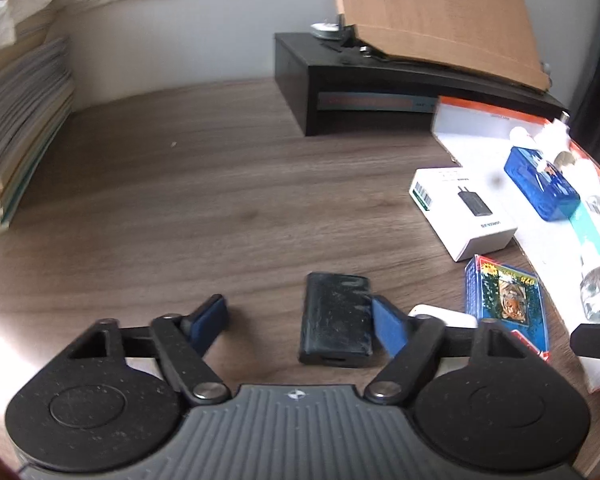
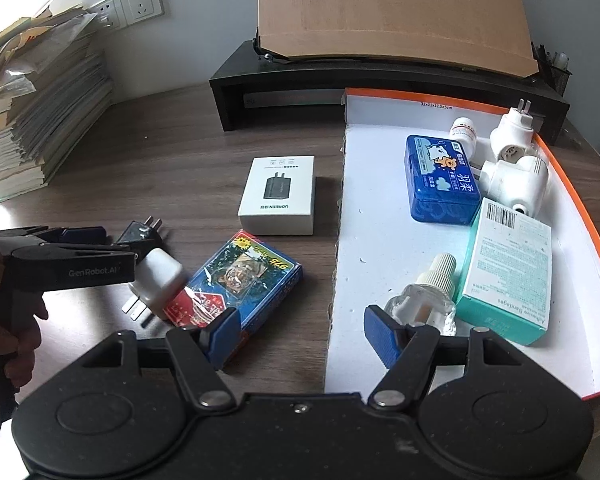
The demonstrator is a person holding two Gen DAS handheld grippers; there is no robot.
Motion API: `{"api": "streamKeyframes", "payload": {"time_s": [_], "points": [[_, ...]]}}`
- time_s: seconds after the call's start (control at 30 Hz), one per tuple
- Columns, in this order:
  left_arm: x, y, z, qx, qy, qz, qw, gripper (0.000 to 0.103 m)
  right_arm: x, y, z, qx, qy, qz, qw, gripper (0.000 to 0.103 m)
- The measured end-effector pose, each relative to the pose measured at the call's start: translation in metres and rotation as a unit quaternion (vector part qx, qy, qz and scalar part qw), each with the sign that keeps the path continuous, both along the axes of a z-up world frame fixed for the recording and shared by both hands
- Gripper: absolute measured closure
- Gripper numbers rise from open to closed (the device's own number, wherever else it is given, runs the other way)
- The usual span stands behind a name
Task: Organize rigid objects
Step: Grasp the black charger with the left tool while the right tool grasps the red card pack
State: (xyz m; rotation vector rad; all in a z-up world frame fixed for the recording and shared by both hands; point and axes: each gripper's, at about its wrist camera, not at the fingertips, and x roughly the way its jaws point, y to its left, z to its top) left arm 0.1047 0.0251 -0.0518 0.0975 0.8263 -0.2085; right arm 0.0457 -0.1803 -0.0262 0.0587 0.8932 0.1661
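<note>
Your left gripper [image 1: 300,318] is spread wide around the black charger [image 1: 336,318] on the desk [image 1: 180,184]. Your right gripper [image 2: 300,330] is released, empty, over the tray [image 2: 380,240] edge.

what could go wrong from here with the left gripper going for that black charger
1. The left gripper is open and off-centre: its right pad touches the black charger while the left pad stands well clear, so closing may shove or twist it.
2. The white plug adapter lies right beside the charger, leaning on the playing card box; a sideways push could knock both.
3. The right gripper hangs open over the tray's edge, near the glass bottle.
</note>
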Motion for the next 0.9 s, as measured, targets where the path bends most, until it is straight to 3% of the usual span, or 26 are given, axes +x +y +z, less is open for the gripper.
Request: {"api": "streamKeyframes", "payload": {"time_s": [0.03, 0.1, 0.13, 0.37, 0.63, 0.83, 0.9], "points": [[-0.001, -0.003, 0.000, 0.007, -0.005, -0.014, 0.9999, 0.042, -0.001, 0.003, 0.000, 0.001, 0.000, -0.001, 1.000, 0.022], [-0.004, -0.008, 0.000, 0.014, -0.015, -0.038, 0.9991, 0.063, -0.001, 0.010, -0.001, 0.008, 0.001, -0.004, 1.000, 0.022], [-0.006, -0.009, 0.000, 0.016, -0.018, -0.042, 0.9988, 0.066, -0.002, 0.013, -0.002, 0.012, 0.003, -0.006, 1.000, 0.022], [-0.014, 0.006, 0.003, 0.018, -0.024, -0.006, 0.9995, 0.067, 0.001, 0.035, -0.010, 0.029, 0.019, -0.039, 0.999, 0.022], [-0.028, 0.041, 0.018, -0.005, -0.025, 0.041, 0.9989, 0.067, 0.029, 0.049, -0.020, 0.063, 0.042, -0.099, 0.992, 0.021], [-0.041, 0.059, 0.026, -0.014, -0.027, 0.066, 0.9974, 0.066, 0.041, 0.078, -0.025, -0.012, 0.040, -0.097, 0.994, 0.018], [-0.045, 0.061, 0.028, -0.017, -0.028, 0.070, 0.9970, 0.066, 0.038, 0.081, -0.025, -0.028, 0.030, -0.098, 0.994, 0.028]]}}
